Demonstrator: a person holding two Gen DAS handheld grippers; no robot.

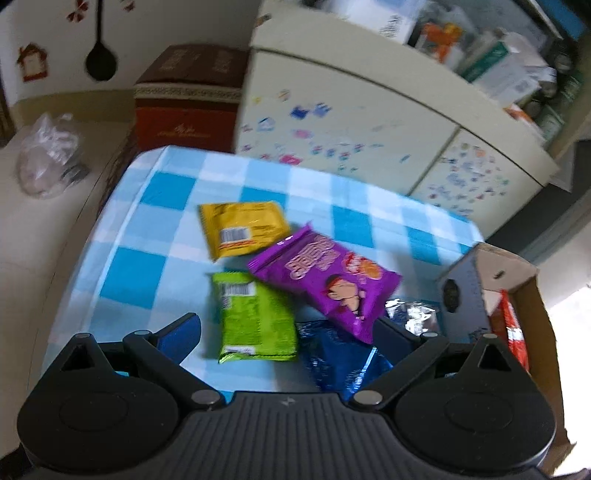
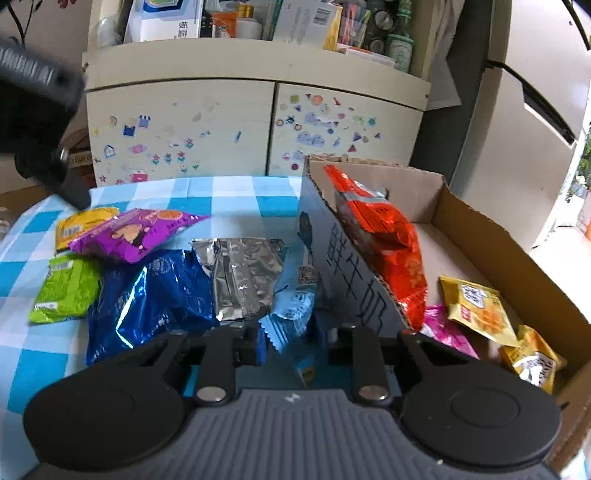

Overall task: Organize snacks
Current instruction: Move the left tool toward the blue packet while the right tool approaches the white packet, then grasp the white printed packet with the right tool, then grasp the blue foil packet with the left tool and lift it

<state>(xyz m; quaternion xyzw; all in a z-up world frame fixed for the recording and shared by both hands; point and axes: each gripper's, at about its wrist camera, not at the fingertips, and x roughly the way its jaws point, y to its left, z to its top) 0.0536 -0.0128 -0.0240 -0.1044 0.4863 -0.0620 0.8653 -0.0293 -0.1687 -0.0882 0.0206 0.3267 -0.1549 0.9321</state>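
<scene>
The right gripper (image 2: 286, 332) points downward over the checked tablecloth (image 2: 236, 195), jaws narrowed onto the light-blue snack packet (image 2: 291, 306) beside the cardboard box (image 2: 480, 236). The left gripper (image 1: 288, 328) tilts steeply down with jaws wide, nothing between them, above the green packet (image 1: 255, 317) and dark-blue bag (image 1: 340, 354). The purple packet (image 1: 325, 288) lies farther off.

Snack packets (image 2: 155, 299) lie loose at centre and left of the right wrist frame on the tabletop (image 2: 236, 199). Cardboard box (image 2: 491, 236) stands at right, just beside them, several packets inside, one propped against its left wall. Cabinet (image 2: 255, 122) behind the tabletop, upper centre; cluttered shelf (image 2: 258, 22) on top.
</scene>
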